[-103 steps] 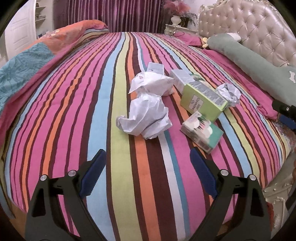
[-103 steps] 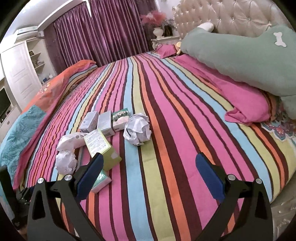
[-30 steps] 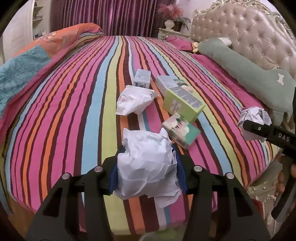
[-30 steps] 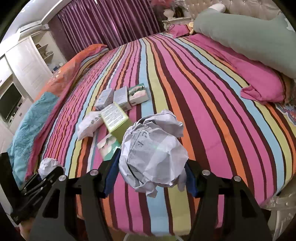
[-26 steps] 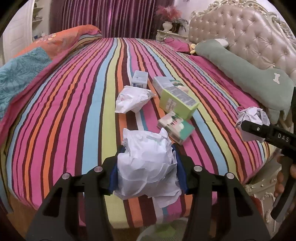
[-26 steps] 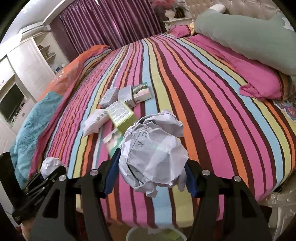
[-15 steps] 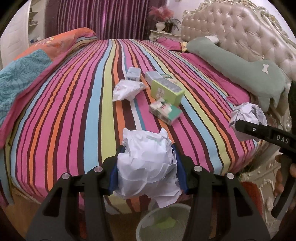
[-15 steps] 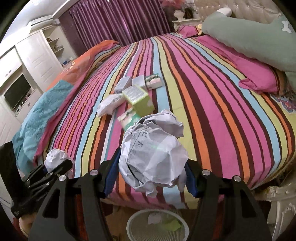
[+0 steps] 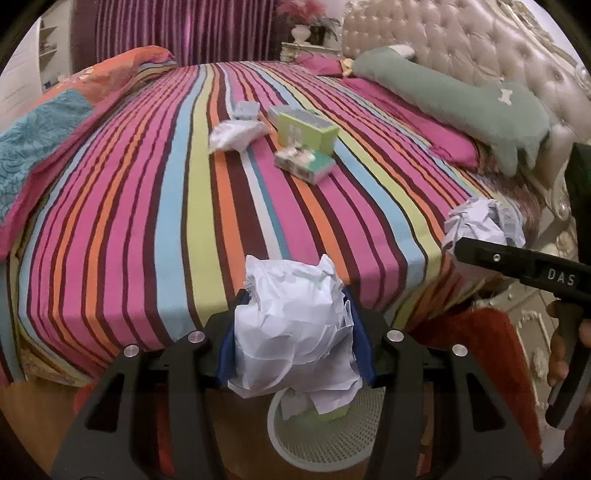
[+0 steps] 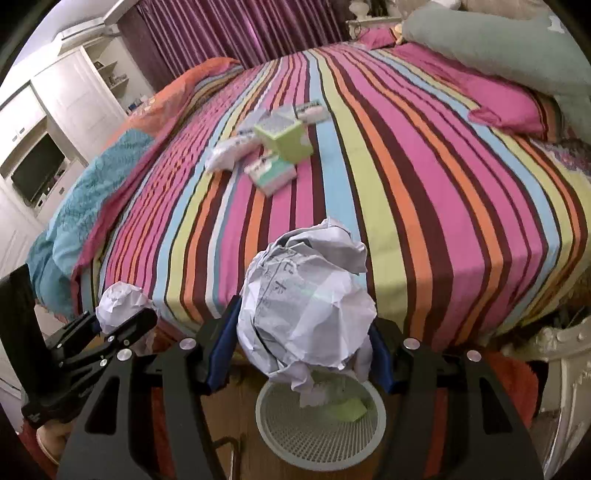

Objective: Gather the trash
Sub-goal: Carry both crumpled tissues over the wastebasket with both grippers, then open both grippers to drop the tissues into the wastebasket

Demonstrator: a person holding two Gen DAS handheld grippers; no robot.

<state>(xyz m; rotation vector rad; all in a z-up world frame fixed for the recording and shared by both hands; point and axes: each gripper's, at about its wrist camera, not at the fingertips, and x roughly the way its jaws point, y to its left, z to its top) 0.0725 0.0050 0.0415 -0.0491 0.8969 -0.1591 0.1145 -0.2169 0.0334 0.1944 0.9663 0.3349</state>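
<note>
Bedspread (image 9: 147, 206): multicolour stripes. Crumpled paper (image 9: 295, 328): white. Waste basket (image 10: 317, 435): white mesh. Box (image 9: 306, 131): lime green. Curtains (image 10: 236, 29): purple.

paper balls (image 9: 293, 325) (image 10: 306, 314): crumpled, white | above mesh bin (image 10: 321, 439)

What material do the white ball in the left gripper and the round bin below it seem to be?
White ball: thin matte paper, judging by its sharp creases and crumpled folds. Round bin: perforated mesh with a pale smooth rim, probably metal or plastic; the dotted see-through wall shows the mesh, but not which material.
</note>
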